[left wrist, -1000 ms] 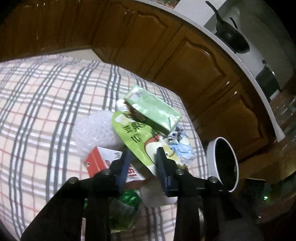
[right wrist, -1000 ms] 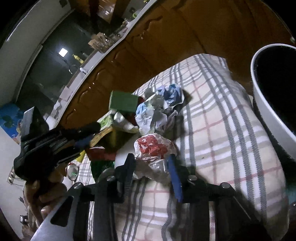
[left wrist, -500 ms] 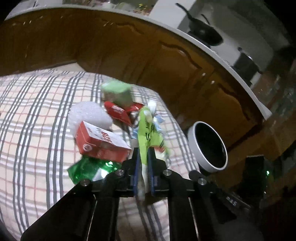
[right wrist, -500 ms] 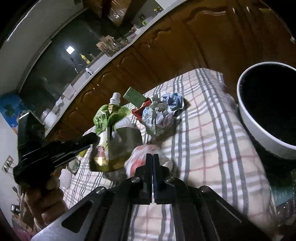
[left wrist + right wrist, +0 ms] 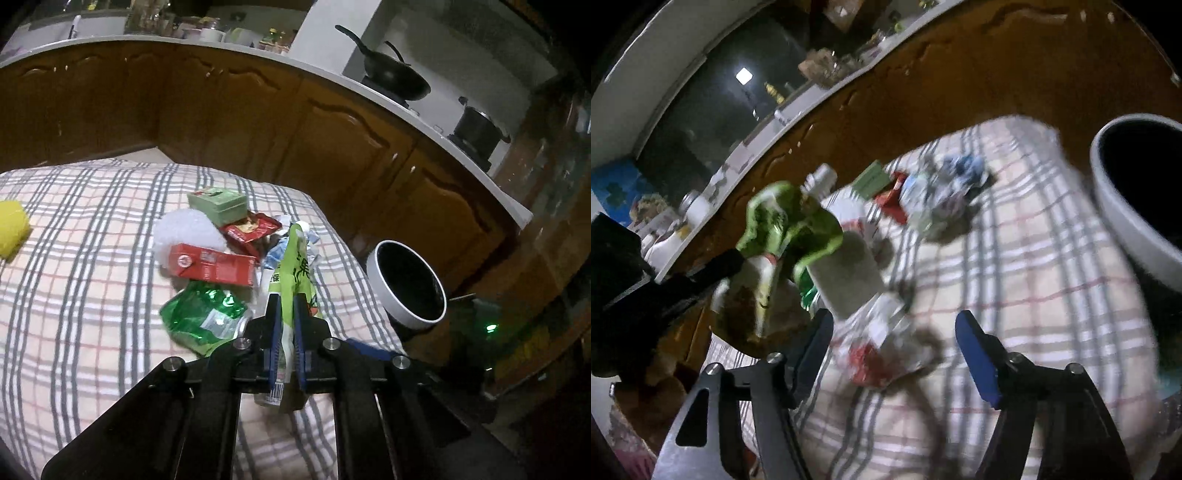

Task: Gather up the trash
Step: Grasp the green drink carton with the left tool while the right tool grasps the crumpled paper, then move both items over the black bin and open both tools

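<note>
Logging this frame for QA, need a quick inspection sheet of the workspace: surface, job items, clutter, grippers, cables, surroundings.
Surface: plaid cloth, rumpled.
Job's things: green spout pouch lifted; red carton, green box, red snack wrapper, crumpled green bag, crumpled papers, red-white wrapper; white bin beside the cloth.
Clutter: yellow object, white foam net.
Grippers: left gripper shut on the pouch; right gripper opening around the red-white wrapper, pads clear.
Cables: nothing seen.
Surroundings: wooden cabinets, wok, pot.

Left hand-held gripper [image 5: 285, 325] angled downward, blue-padded jaws clamped tight on a green drink pouch [image 5: 295, 269], right hand-held gripper [image 5: 894, 332] angled downward, jaws opening, pressing nothing
</note>
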The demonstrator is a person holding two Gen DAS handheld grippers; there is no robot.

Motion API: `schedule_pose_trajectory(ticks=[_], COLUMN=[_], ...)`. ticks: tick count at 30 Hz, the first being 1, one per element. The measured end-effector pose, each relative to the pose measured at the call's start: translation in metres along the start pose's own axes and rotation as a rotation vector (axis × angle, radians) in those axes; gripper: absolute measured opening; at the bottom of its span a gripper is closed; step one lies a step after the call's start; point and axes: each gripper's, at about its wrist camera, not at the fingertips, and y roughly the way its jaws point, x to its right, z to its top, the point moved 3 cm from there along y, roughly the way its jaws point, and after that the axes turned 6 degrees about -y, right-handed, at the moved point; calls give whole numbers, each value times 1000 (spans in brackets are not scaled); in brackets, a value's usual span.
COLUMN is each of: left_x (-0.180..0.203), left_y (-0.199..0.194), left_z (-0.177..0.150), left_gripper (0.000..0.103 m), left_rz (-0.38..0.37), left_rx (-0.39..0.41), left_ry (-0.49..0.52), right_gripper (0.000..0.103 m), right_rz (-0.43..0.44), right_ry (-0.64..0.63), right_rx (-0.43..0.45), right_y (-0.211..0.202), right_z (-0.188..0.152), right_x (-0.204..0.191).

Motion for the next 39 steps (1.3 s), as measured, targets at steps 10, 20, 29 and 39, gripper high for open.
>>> schedule_pose_trajectory(ticks=[10, 20, 29, 39], left_x=[14, 75, 125, 168], left_y=[2, 31, 71, 107], left_z=[-6, -17, -24, -15], left_gripper=[4, 4, 3, 3], left_rz=[-31, -112, -140, -168], left_rx=[-12, -53, -94, -111], left_ry=[20, 114, 194, 238], right_gripper=[38, 38, 38, 38], right_rz=[-27, -175, -263, -344], right_ry=[-11, 44, 104, 118], right_rx=[4, 162, 231, 254], right_y=[-6, -92, -133, -152], right_z=[-15, -2, 5, 22], right_x=[0, 48, 94, 129])
